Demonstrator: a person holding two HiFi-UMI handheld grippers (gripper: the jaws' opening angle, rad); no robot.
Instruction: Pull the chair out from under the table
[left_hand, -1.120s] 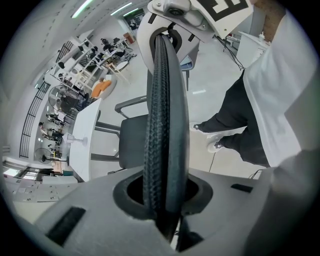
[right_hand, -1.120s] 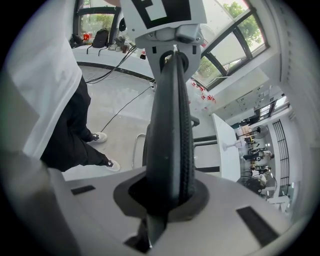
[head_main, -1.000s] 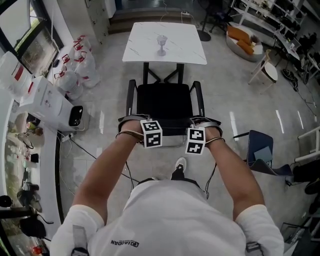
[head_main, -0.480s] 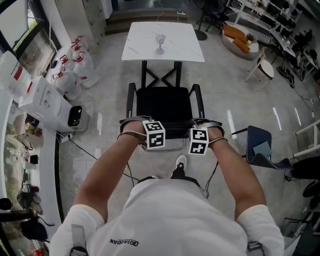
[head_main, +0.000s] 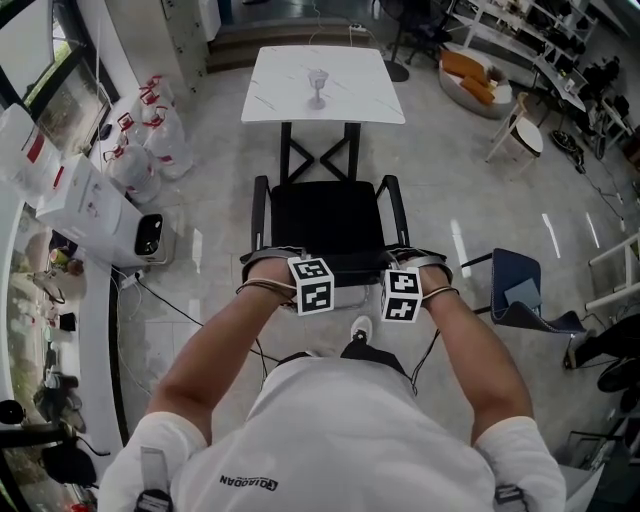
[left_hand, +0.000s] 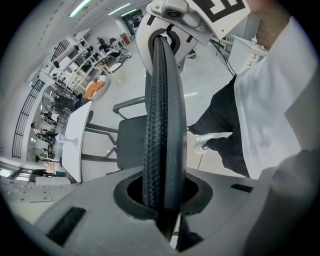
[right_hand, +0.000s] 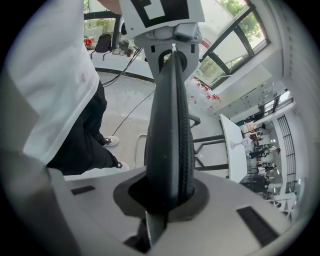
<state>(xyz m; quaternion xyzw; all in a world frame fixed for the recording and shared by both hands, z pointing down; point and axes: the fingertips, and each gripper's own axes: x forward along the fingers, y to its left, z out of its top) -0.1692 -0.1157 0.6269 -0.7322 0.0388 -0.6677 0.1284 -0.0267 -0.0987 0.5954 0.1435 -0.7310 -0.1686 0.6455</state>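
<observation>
Chair (head_main: 328, 222): my left tool (head_main: 290, 268) and right tool (head_main: 405, 270) are each pinched tight on the top of its back, one toward either end. I'd pull evenly, straight away from the desk (head_main: 285, 75), keeping the feet flat. Black seat and back, curved arms, metal frame. It faces the desk, seat front near the desk's legs, seemingly mostly out.

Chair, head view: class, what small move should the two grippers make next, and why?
Probably draw the chair straight back toward the person, level and evenly. The left gripper and right gripper both have jaws clamped on its backrest top, and its seat lies near the crossed legs of the table. The shoe sits right behind the chair, so a short pull seems wise.
</observation>
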